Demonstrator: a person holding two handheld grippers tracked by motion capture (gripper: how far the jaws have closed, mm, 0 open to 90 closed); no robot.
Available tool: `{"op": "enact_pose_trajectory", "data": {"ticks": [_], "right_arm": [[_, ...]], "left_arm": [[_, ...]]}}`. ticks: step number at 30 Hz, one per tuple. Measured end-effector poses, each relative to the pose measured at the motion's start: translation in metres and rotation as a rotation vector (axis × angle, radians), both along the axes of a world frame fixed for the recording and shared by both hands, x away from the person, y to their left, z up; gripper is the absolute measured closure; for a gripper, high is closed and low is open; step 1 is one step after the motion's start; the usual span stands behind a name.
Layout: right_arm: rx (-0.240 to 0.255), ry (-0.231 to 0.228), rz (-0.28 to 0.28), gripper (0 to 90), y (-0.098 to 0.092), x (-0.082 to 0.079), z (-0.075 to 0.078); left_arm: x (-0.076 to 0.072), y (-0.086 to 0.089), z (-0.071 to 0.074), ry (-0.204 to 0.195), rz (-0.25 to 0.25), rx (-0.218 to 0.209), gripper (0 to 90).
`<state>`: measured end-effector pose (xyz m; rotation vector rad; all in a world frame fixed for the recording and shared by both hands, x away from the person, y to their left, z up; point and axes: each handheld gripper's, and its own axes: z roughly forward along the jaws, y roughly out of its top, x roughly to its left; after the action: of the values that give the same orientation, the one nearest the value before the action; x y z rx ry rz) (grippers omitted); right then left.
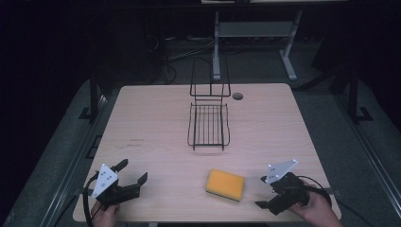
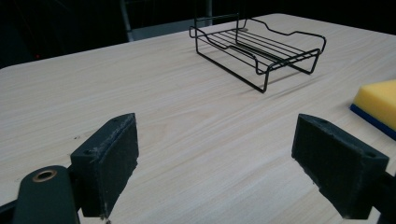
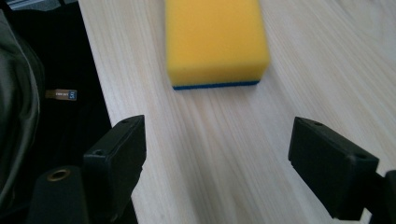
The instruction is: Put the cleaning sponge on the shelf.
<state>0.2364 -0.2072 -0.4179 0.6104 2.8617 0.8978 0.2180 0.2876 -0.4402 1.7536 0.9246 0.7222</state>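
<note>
Pale wooden table [image 1: 156,123]: a yellow sponge [image 1: 225,184] lies near the front edge, between the left gripper [image 1: 133,171] and right gripper [image 1: 261,192], both spread wide and empty; black wire rack [image 1: 208,124] stands behind.

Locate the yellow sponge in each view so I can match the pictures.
High view: sponge lies near the table's front edge, right of centre.
Left gripper view: sponge at the right edge, partly cut off.
Right gripper view: sponge at top centre, ahead of the open jaws.
Shared landmark: its blue underside layer.
</note>
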Motion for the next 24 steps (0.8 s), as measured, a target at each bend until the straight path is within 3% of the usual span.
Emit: {"op": "enact_pose_trajectory", "data": {"ticks": [9,24], "right_arm": [[0.001,0.0,0.053,17.9,0.02,0.004,0.002],[-0.008,0.015,0.09,17.0,0.046,0.015,0.004]], "left_arm": [[0.0,0.001,0.0,-0.001,-0.002,-0.001,14.0],[0.0,0.002,0.0,0.0,0.002,-0.003,14.0]]}}
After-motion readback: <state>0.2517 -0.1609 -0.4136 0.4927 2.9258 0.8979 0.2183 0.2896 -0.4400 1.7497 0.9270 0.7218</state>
